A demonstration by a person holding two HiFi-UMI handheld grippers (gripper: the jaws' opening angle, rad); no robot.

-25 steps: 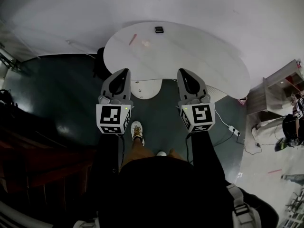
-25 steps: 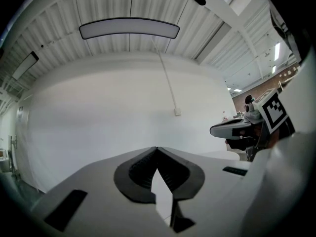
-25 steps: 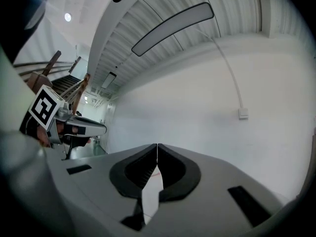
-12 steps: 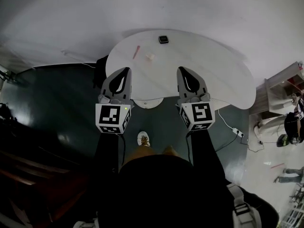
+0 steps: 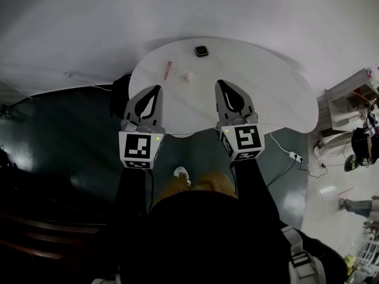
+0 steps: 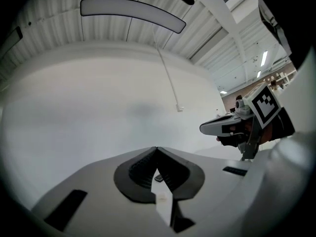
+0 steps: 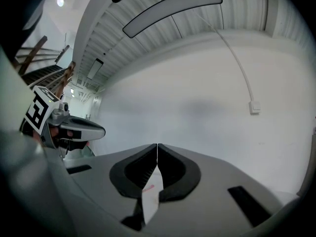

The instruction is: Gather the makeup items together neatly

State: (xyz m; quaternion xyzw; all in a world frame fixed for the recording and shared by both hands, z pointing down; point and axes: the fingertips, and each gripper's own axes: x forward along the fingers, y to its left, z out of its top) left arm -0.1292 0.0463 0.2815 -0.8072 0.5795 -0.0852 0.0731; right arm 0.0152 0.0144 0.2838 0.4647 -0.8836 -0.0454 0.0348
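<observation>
Fingers [image 6: 138, 171] on left gripper [image 5: 157, 89]: pressed together at the tips, nothing pinched. It's held about level, and in head view the tips sit over the near edge of the table [image 5: 266, 87].

Pink stick [image 5: 168, 70] lies on the table just ahead of those tips, slightly to their right, not touching.

Pale lump [image 5: 186, 75] comes next, ahead of the gap between the two grippers and closer to the left one. It's near the stick but apart from it. Too small to tell what it is.

Black case [image 5: 202, 51] is farthest out, beyond the lump, well ahead of both pairs of tips and roughly between them. In left gripper view the case and lump show through the slot below the closed tips.

Right gripper [image 5: 220, 84]: fingers [image 7: 173, 169] also closed tip to tip, empty, level, tips over the table. The stick shows through its slot in right gripper view.

Grippers are side by side, well apart. All three items lie loose on the table, spread out, none touching a gripper.
</observation>
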